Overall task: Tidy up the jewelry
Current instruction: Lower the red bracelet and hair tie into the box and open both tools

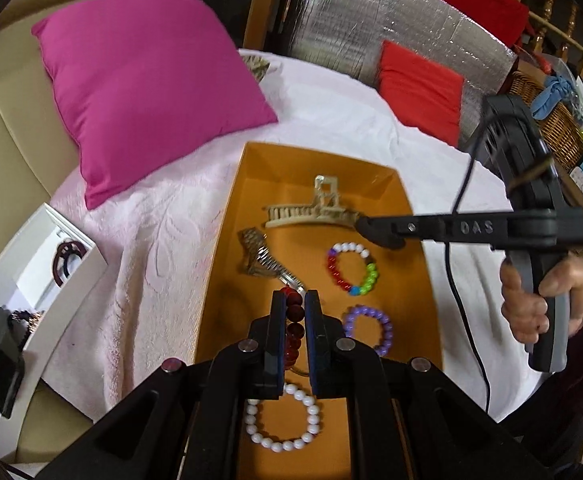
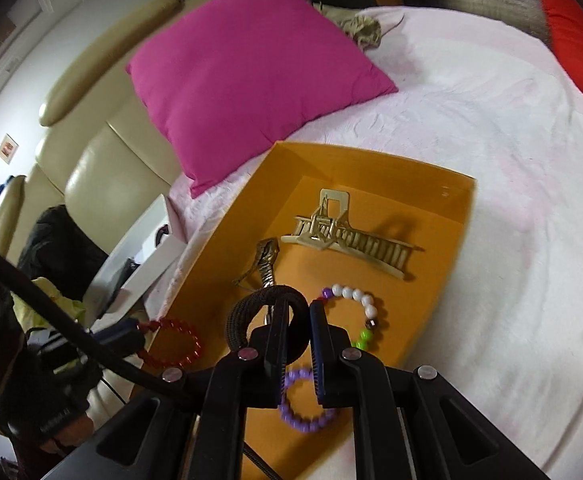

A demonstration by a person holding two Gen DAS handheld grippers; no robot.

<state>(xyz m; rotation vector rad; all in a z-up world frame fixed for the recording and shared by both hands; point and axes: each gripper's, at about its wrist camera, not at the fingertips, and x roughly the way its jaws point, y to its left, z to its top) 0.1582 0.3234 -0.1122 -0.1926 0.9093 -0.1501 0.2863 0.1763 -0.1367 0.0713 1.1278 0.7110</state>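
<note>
Jewelry fills a shallow orange cardboard tray [image 1: 375,178] on a pale pink bedspread [image 1: 151,248] as a person works with two hand-held grippers. Left gripper [image 1: 293,300] is clenched on a dark red bead bracelet [image 1: 294,326], lifted over the tray's near end; right gripper [image 2: 297,312] pinches a black woven fabric band [image 2: 251,312] above the tray's middle. Directly under the left gripper lies a white bead bracelet [image 1: 287,420]; ahead of both sit a purple bead bracelet [image 1: 367,328], a multicoloured bead bracelet [image 1: 353,268], a metal watch strap [image 1: 259,256] and, farthest, a cream plastic claw hair clip [image 1: 311,212]. Off to the left stands a white compartmented box [image 1: 67,256], already holding some pieces. Judging by that, sorting is under way, with most items left in the tray.
</note>
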